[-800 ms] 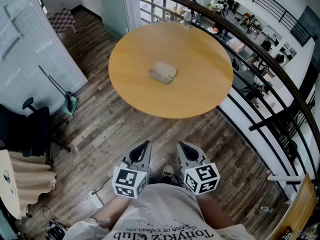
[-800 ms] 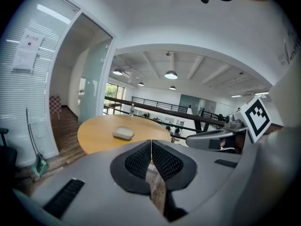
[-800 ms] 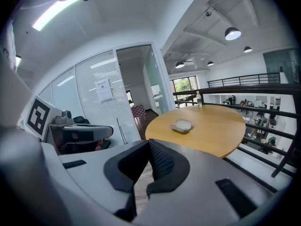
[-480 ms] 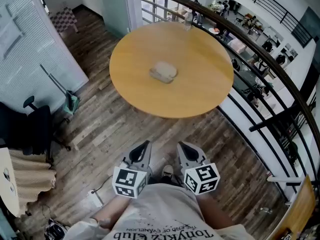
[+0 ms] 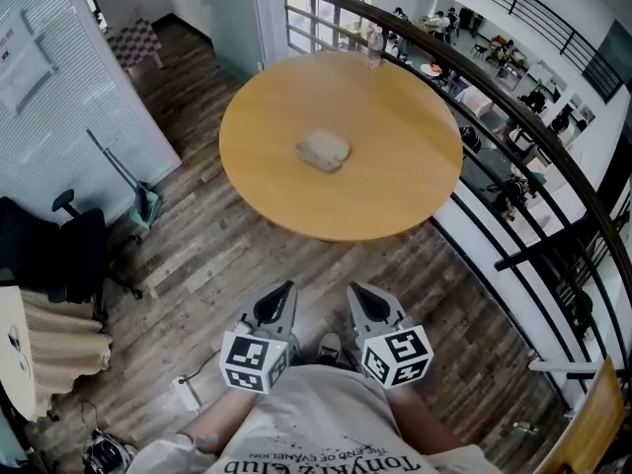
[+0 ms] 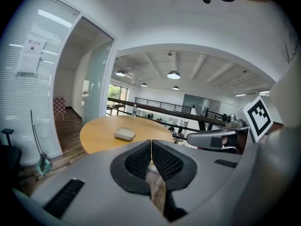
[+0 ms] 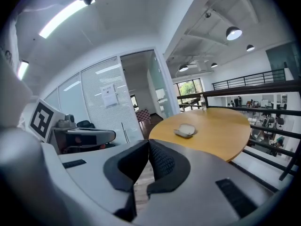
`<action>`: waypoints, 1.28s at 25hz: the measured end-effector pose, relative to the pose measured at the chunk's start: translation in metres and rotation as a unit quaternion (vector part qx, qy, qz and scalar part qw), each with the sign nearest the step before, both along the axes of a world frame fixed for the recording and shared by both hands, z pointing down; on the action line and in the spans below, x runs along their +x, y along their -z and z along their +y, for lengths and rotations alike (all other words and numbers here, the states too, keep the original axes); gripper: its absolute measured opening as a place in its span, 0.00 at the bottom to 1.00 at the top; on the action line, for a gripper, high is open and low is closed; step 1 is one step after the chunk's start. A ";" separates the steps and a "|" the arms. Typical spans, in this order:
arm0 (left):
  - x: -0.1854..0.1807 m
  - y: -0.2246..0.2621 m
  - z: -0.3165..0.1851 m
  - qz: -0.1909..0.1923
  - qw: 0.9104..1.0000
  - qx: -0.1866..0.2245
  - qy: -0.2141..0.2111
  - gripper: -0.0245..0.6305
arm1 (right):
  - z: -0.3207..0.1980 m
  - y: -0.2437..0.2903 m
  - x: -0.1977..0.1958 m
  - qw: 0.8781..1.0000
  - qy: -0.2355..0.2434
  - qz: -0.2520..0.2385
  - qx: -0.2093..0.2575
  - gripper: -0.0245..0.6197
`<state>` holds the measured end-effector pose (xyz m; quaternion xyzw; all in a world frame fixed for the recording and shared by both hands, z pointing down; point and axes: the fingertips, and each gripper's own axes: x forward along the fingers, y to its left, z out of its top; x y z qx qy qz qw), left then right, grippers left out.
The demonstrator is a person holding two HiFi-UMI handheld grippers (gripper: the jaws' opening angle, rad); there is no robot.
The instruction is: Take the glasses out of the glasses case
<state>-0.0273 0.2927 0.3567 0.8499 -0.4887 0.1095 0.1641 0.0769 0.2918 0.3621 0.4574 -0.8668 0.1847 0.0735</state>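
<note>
A pale grey glasses case (image 5: pixel 323 151) lies closed near the middle of a round wooden table (image 5: pixel 395 196); it also shows as the case (image 6: pixel 125 134) in the left gripper view and the case (image 7: pixel 185 131) in the right gripper view. No glasses are visible. My left gripper (image 5: pixel 278 301) and right gripper (image 5: pixel 363 299) are held low near the person's body, well short of the table. Both are shut with nothing between the jaws, as the left gripper (image 6: pixel 151 145) and right gripper (image 7: pixel 148 145) views show.
A clear water bottle (image 5: pixel 374 47) stands at the table's far edge. A dark railing (image 5: pixel 513 117) curves behind and to the right of the table. A black office chair (image 5: pixel 54 255) and a dustpan (image 5: pixel 143 205) stand at the left by a glass partition.
The head view has shifted slightly, so the table and case sit a little higher and closer. Both grippers keep their places, still shut.
</note>
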 end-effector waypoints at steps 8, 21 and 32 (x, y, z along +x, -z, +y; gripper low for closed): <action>0.025 -0.003 0.002 -0.003 1.000 0.008 0.013 0.07 | 0.004 -0.010 0.028 1.000 0.030 0.000 0.000 0.08; 0.022 -0.027 -0.074 0.002 1.000 -0.013 -0.007 0.07 | -0.068 -0.038 0.013 0.999 0.033 0.007 -0.024 0.08; -0.019 -0.016 -0.213 0.001 0.999 -0.001 -0.044 0.07 | -0.203 -0.028 -0.020 1.000 0.001 0.002 -0.022 0.08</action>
